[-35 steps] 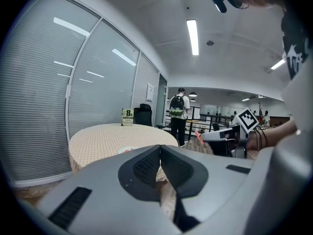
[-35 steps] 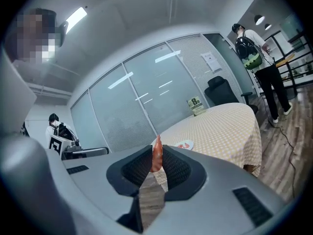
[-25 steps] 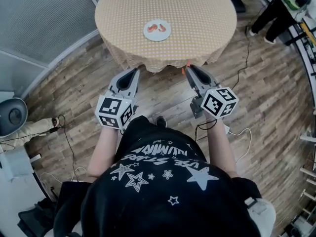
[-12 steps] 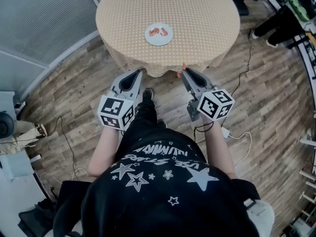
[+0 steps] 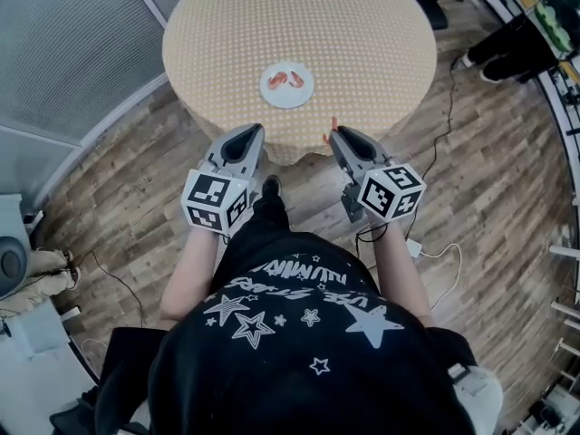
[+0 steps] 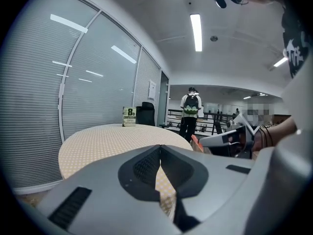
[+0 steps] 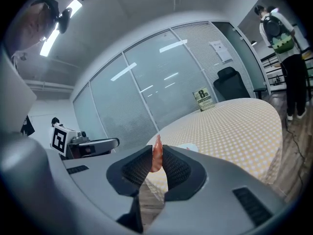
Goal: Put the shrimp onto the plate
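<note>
Round table (image 5: 362, 25) ahead — right hand-held gripper (image 5: 332, 134) pinches shrimp (image 7: 156, 154)

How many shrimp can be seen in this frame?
3 shrimp. Two lie side by side on the white plate; the third is pinched in the right tongs, short of the table. None seems hidden.

a beige tablecloth (image 5: 362, 34) in the upper middle of the head view looks like soft woven cloth with a fine dotted print. the floor (image 5: 489, 188) around it is matt, grained wood planks. the white plate (image 5: 283, 99) looks smooth and glazed. the left gripper (image 6: 160, 151) and right gripper (image 7: 156, 153) are matt grey plastic with black ribbed pads (image 7: 133, 169). the orange shrimp (image 7: 157, 158) is glossy. at lower centre, a black cloth shirt (image 5: 299, 352) has white printed stars.
</note>
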A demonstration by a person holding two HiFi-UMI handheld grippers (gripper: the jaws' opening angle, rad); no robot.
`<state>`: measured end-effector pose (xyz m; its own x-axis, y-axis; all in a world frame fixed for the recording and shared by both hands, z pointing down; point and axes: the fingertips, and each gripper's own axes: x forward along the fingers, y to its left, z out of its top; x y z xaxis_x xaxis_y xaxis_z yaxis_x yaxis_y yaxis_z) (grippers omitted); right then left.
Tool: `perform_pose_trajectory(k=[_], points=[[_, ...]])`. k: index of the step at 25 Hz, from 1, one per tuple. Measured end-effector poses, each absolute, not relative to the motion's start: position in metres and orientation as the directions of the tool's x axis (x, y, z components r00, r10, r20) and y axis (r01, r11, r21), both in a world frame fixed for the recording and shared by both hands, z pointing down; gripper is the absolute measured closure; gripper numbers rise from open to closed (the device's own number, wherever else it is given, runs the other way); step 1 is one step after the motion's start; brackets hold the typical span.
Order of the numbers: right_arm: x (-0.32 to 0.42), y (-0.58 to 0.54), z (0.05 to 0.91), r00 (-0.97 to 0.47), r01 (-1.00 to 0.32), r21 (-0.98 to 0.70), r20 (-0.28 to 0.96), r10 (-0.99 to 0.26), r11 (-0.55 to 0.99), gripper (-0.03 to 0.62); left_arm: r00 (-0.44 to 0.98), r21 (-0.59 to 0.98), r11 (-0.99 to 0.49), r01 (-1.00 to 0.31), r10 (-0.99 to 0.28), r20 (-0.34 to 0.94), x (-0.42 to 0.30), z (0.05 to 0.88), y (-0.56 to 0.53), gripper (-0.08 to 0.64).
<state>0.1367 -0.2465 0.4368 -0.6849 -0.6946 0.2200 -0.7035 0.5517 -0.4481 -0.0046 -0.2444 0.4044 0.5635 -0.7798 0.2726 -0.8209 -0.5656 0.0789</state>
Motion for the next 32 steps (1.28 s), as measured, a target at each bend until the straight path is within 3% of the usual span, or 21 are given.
perform_pose_trajectory(k=[10,32], points=[[0.103,-0.324,0.456,-0.68,-0.714,-0.459,0.28,-0.677,0.528,0.522,0.568,0.103,-0.567,-0.817,-0.76,0.317,-0.034,0.426,-0.327,0.551],[0.043,-0.398,0.549,-0.633,-0.772,-0.464,0.494,-0.597,0.434,0.522,0.607,0.152,-0.613,-0.775,-0.656,0.449,-0.066,0.497,-0.399,0.551]])
